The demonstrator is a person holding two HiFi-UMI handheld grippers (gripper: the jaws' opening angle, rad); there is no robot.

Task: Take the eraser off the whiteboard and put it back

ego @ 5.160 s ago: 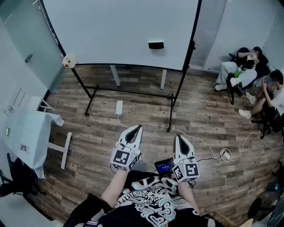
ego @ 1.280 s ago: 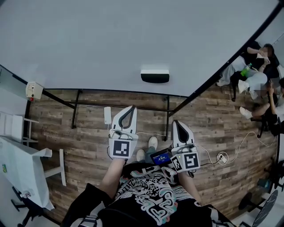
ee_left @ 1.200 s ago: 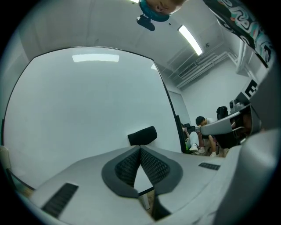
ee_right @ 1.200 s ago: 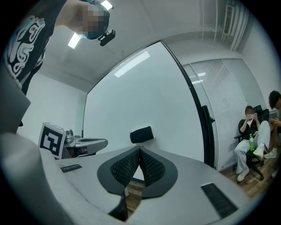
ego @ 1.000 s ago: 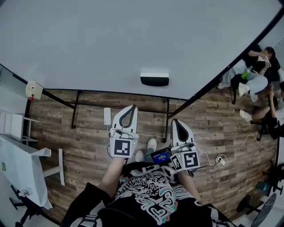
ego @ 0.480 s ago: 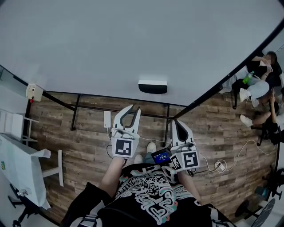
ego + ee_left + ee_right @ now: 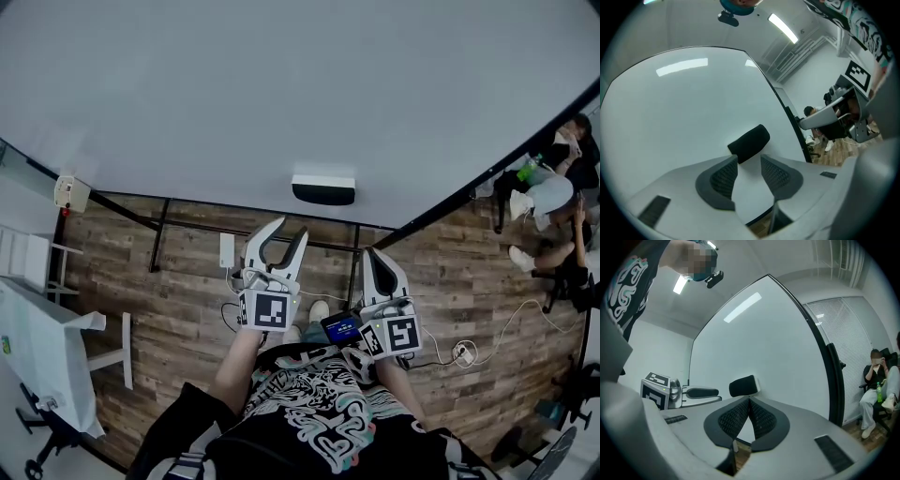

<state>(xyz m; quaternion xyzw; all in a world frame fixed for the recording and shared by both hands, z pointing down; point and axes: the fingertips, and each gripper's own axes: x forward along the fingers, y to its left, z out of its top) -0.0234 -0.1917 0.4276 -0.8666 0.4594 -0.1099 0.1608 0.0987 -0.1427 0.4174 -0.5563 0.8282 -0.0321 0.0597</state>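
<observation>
A black eraser [image 7: 323, 188] sticks to the white whiteboard [image 7: 281, 94] near its lower edge. It also shows in the left gripper view as the eraser [image 7: 749, 143] and in the right gripper view as the eraser [image 7: 741, 386]. My left gripper [image 7: 284, 234] points at the board just below and left of the eraser; its jaws have just been opening and stand apart with nothing between them. The eraser lies just beyond the fingertips [image 7: 725, 174]. My right gripper [image 7: 371, 256] is shut and empty, below and right of the eraser.
The whiteboard's black stand [image 7: 356, 253] crosses the wooden floor under the grippers. A white power strip [image 7: 227, 249] and cables lie on the floor. Seated people [image 7: 553, 187] are at the right. A white table [image 7: 37, 337] stands at the left.
The left gripper's jaws have spread apart from shut. Both grippers have moved closer to the whiteboard, and the eraser sits nearer to the left gripper's tips.
</observation>
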